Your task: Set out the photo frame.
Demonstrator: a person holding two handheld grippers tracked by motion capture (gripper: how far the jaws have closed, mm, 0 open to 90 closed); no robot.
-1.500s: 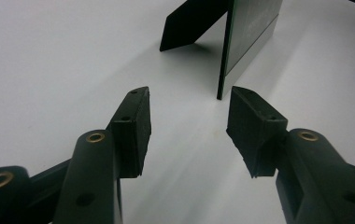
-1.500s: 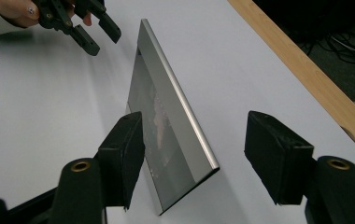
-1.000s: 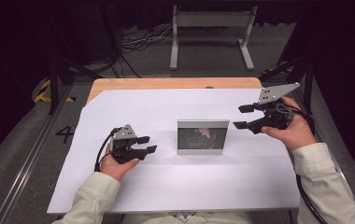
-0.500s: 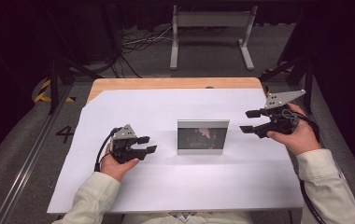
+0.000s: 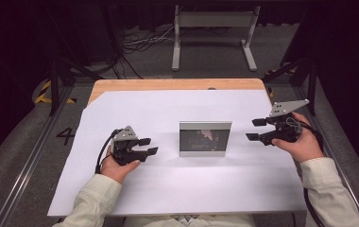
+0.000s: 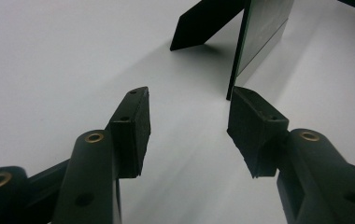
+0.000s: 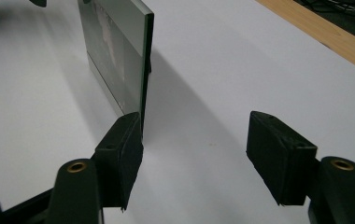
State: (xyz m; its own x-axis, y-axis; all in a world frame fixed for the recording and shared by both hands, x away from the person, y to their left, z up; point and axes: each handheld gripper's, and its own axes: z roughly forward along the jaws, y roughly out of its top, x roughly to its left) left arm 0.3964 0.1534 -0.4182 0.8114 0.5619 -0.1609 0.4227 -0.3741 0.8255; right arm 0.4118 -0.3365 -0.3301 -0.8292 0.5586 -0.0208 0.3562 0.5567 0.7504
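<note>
A silver-framed picture frame point(image 5: 205, 139) stands upright in the middle of the white sheet point(image 5: 168, 113), its dark glass facing the person. My left gripper point(image 5: 149, 146) rests on the sheet to the frame's left, open and empty. In the left gripper view the frame point(image 6: 262, 32) shows edge-on with its black back stand point(image 6: 206, 23), just beyond my left gripper point(image 6: 189, 128). My right gripper point(image 5: 255, 129) hovers to the frame's right, open and empty. In the right gripper view the frame point(image 7: 119, 51) stands just past the left jaw of my right gripper point(image 7: 196, 154).
The white sheet covers a wooden table whose far edge point(image 5: 177, 84) shows bare. Beyond the table stand a metal rack point(image 5: 213, 33) and loose cables point(image 5: 140, 45) on the floor. Open sheet lies on both sides of the frame.
My right gripper has drawn back to the right and slightly toward the person, away from the frame. The left gripper and the frame have stayed put.
</note>
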